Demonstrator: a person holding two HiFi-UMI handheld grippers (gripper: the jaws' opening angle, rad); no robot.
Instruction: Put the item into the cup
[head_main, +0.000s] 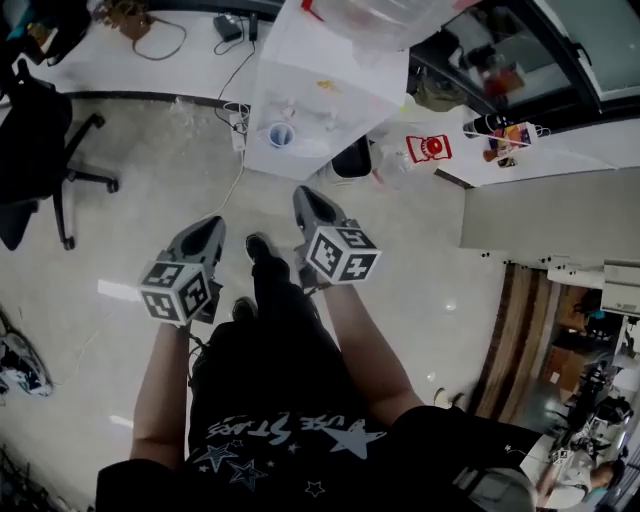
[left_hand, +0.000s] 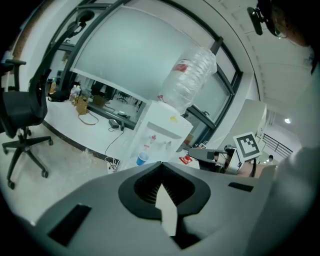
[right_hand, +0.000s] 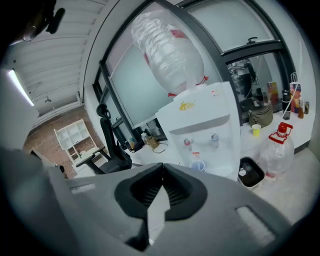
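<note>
A blue cup (head_main: 281, 135) stands in the tap recess of a white water dispenser (head_main: 320, 95) ahead of me; the same cup shows in the left gripper view (left_hand: 142, 159) and the right gripper view (right_hand: 197, 165). My left gripper (head_main: 212, 225) and right gripper (head_main: 303, 195) hang side by side above the floor, well short of the dispenser. Each is shut, jaw tips meeting, with nothing between them (left_hand: 161, 165) (right_hand: 162, 164). I see no loose item for the cup in either gripper.
A large water bottle (right_hand: 170, 50) sits upside down on the dispenser. A black bin (head_main: 352, 158) and a red-capped plastic jug (head_main: 430, 148) stand to its right. A black office chair (head_main: 40, 150) is at the left, and a power strip with cable (head_main: 237, 125) lies by the dispenser.
</note>
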